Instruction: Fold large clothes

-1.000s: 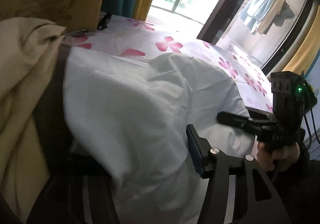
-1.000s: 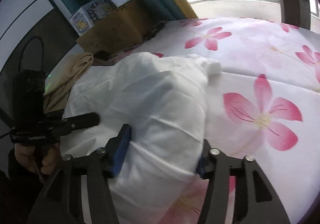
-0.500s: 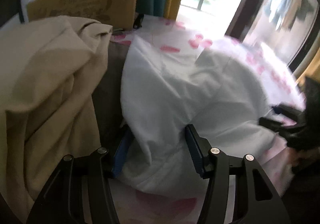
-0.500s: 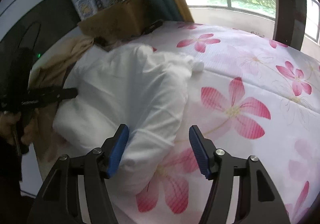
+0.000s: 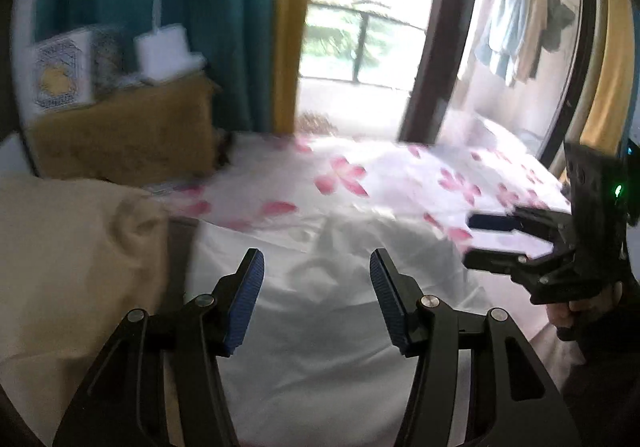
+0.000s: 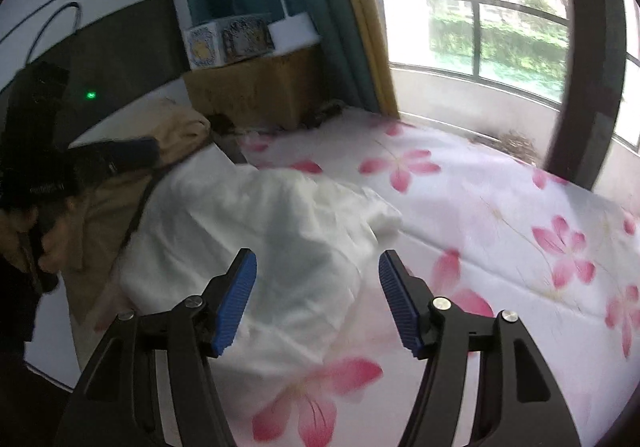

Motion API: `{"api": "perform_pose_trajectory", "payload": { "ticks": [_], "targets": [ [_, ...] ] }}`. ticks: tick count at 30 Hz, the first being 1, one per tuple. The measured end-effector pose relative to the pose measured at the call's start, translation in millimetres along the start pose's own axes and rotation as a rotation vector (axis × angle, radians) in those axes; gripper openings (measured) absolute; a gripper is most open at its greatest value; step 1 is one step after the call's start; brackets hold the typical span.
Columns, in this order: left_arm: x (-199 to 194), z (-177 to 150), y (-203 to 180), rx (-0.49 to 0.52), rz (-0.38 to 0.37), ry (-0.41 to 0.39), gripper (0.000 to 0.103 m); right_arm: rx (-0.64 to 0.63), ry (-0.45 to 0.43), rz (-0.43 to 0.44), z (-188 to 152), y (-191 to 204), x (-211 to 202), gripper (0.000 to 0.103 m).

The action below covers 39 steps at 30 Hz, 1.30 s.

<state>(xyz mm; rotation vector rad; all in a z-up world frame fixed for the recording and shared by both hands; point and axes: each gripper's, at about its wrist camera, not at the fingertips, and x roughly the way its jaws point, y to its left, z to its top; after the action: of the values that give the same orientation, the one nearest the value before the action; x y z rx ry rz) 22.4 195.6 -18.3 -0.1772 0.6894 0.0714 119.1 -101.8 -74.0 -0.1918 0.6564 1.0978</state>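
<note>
The bed with the flowered sheet is filling both views. The white garment is lying bunched at lower centre, straight ahead of both tongs, its long axis running up-left. A beige cloth is crowding its left edge. Left tongs and right tongs are standing wide open, holding nothing.

soft matt white cloth garment

both views overlook white garment.

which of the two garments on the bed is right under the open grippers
The white garment, lying crumpled on the flowered sheet; the beige garment lies bunched off to its left.
</note>
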Motion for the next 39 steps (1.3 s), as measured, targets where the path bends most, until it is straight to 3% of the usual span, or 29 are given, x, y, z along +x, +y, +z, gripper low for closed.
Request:
{"api": "perform_pose_trajectory", "payload": {
  "ticks": [4, 7, 15, 29, 31, 39],
  "targets": [
    [42, -11, 12, -0.05, -0.007, 0.132, 0.058, 0.012, -0.005, 0.121, 8, 4, 15, 0.064],
    [52, -19, 19, -0.072, -0.007, 0.161, 0.058, -0.012, 0.033, 0.147, 5, 14, 28, 0.064],
    [63, -20, 31, -0.085, -0.03, 0.17, 0.059, -0.039, 0.08, 0.102, -5, 15, 53, 0.064],
    [42, -23, 19, -0.035, 0.114, 0.15, 0.061, -0.041, 0.077, -0.003, -13, 17, 37, 0.064],
    [38, -26, 18, -0.032, 0.139, 0.149, 0.061, -0.029, 0.091, -0.046, -16, 18, 33, 0.065],
    [17, -36, 10, -0.045, 0.197, 0.11, 0.061, 0.056, 0.103, -0.078, -34, 8, 11, 0.071]
  ]
}}
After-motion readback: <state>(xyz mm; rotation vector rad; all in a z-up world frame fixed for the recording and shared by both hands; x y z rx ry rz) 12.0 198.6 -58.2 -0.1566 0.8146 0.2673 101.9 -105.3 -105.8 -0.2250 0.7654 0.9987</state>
